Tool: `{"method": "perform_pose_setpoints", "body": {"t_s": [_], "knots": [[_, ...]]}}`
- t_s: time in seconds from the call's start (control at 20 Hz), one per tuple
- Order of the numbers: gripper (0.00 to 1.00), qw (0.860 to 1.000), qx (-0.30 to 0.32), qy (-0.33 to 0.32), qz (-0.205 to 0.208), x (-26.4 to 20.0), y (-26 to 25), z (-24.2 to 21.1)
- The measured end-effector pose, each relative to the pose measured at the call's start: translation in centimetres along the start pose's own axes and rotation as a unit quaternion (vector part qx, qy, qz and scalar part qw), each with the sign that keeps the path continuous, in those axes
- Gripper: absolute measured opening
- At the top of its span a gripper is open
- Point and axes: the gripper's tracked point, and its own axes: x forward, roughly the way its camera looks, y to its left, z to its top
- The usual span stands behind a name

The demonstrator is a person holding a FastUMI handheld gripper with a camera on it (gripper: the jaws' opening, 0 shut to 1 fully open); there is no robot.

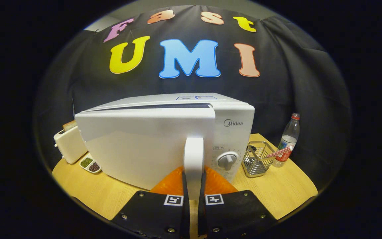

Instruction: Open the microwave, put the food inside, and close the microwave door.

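The white box-shaped microwave (164,139) is sitting on the wooden table (277,192), its door slightly ajar. The gripper (193,196) is pinching the tall white door handle (194,159). Pulling crookedly might make the fingers slip off, or drag the microwave.

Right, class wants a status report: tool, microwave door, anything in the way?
Tool shut on door handle. Microwave door slightly ajar. Toaster and small dish sit beside the door's swing.
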Motion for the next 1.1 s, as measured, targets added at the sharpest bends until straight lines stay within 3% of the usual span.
{"method": "perform_pose_setpoints", "body": {"t_s": [0.2,0.35,0.5,1.1], "knots": [[0.10,1.000,0.002,0.018,0.001,-2.6,1.0,-1.2],[0.20,0.999,0.017,0.029,0.016,-5.2,2.2,-2.1],[0.22,0.999,0.018,0.034,0.029,-7.7,3.9,-3.0],[0.22,0.998,-0.010,0.038,0.042,-15.3,10.3,-6.4]]}}
